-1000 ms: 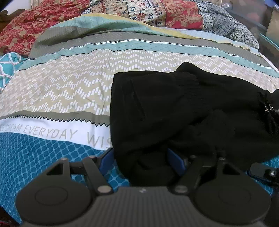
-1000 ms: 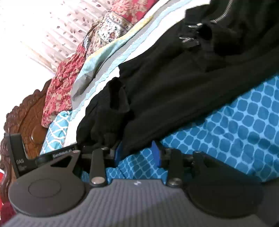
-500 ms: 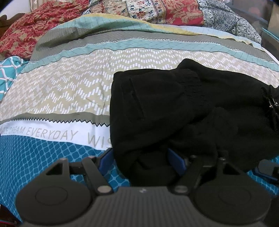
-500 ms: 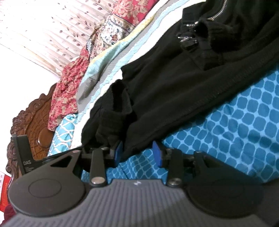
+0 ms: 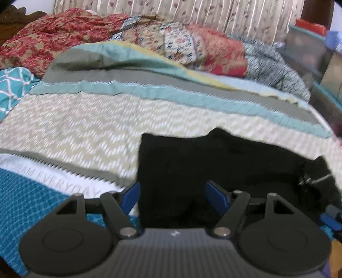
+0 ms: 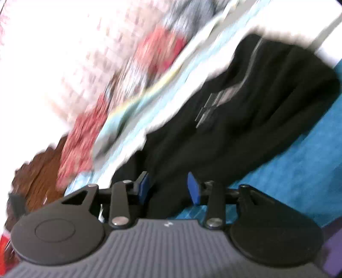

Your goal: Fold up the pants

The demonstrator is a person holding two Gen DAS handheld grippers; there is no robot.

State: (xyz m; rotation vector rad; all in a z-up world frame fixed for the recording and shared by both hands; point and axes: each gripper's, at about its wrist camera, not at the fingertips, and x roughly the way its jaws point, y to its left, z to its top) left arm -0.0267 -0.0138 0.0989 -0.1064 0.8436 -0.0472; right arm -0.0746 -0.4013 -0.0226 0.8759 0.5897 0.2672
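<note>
Through the left wrist camera I am looking down the left claw (image 5: 173, 196) across a bed. The black pants (image 5: 213, 166) lie on the striped bedspread (image 5: 85, 124), on the near right part of the bed. Their straight left edge runs just beside my left pad, and a bit of metal zip (image 5: 307, 179) shows at their far right. The claw stands fairly wide, with black cloth filling the whole gap from pad to pad. The picture is blurred, so I cannot tell whether the pads actually bite on the cloth. Farther back a red floral quilt (image 5: 53, 38) is bunched against a patterned curtain (image 5: 171, 8).

The right wrist camera is tilted and badly smeared. Here the pants (image 6: 256, 96) stretch from the right claw (image 6: 168, 188) up toward the top right, lying across the blue part of the bedspread (image 6: 299, 160). A grey streak of zip (image 6: 213, 102) sits about halfway along them. The claw's jaws are partly spread and have just been opening. An edge of the pants passes between the two blue pads. I cannot make out through the blur whether either pad presses on the cloth. A carved wooden headboard (image 6: 36, 171) shows at the left edge.
</note>
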